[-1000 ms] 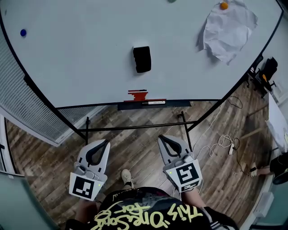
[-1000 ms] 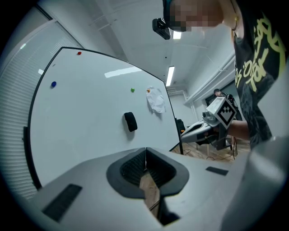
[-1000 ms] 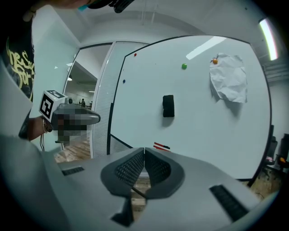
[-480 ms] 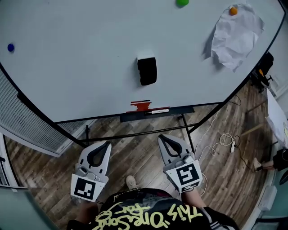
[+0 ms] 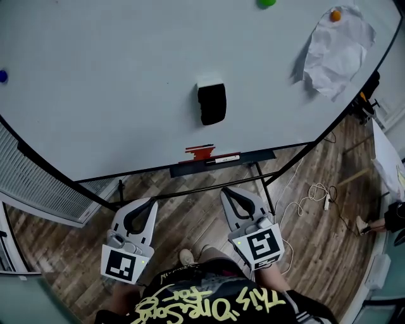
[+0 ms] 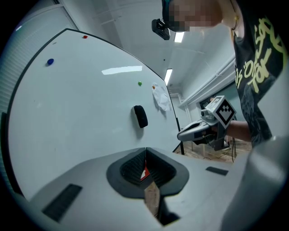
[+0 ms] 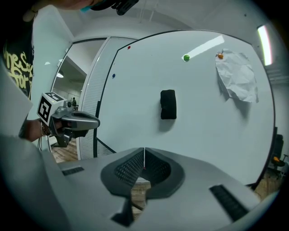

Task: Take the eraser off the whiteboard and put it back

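Head view: eraser [image 5: 212, 104] sits on the whiteboard [image 5: 95, 95], mid-board, above the pen tray [image 5: 253, 156]. It's ahead of and above both tools, well apart from each. Long axis runs up-down on the board. The left hand-held gripper [image 5: 150, 202] and right hand-held gripper [image 5: 226, 192] are both held low over the wood-plank floor [image 5: 190, 209], pointing at the board. The right one sits almost straight under the eraser while the left is offset to the side, so I'd call right nearer.

The eraser is a black rounded block, soft-looking, with a pale strip along its top edge. The board is smooth and glossy with a dark frame. Crumpled paper [image 5: 338, 50] is pinned at the upper right under an orange magnet [image 5: 335, 15], clear of the eraser.

Left gripper view: jaws are together with nothing held, ribbed dark pads meeting at a seam. The eraser [image 6: 141, 116] is up and ahead, right on the jaw line.

Right gripper view: jaws are closed as well, empty. The eraser [image 7: 168, 104] is above and slightly right of the seam, upright.

My read: reach not started. Whichever goes must open first, then pinch across the eraser's narrow width.
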A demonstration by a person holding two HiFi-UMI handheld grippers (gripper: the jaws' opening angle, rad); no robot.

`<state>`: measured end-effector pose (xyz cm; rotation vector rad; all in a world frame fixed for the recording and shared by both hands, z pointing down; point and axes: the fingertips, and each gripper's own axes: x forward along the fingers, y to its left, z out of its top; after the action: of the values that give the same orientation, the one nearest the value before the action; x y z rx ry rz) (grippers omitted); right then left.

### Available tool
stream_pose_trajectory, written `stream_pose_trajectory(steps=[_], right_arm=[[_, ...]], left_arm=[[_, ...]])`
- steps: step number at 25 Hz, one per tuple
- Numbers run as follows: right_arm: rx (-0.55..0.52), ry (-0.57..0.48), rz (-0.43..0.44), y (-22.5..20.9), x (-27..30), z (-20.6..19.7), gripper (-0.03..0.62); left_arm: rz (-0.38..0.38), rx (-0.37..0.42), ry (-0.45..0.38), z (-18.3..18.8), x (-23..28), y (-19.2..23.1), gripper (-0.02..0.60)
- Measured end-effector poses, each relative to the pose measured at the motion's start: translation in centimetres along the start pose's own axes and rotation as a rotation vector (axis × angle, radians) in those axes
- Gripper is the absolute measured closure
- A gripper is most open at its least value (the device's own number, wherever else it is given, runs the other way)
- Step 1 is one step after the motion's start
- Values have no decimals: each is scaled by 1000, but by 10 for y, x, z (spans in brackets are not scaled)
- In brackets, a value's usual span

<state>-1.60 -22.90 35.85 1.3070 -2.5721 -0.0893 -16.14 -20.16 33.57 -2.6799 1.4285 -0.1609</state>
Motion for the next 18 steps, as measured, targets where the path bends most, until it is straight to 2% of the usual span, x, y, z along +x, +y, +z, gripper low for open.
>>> stream_pose_trajectory(steps=[4, 7, 12, 16, 18], right_arm=[[-53, -34, 4, -5, 10, 6, 583], [-30, -26, -18, -7, 14, 9, 583], [-114, -113, -14, -9, 24, 39, 583], [-125, -176, -57, -19, 29, 65, 580], [-119, -211, -63, -22, 32, 77, 559]], left_arm=[[10, 2, 1, 1, 3, 6, 574], [22, -3, 6, 1, 0, 11, 574], [35, 5, 16, -2, -5, 20, 574], [35, 1, 23, -6, -7, 20, 574], [41, 2, 23, -6, -9, 22, 574]])
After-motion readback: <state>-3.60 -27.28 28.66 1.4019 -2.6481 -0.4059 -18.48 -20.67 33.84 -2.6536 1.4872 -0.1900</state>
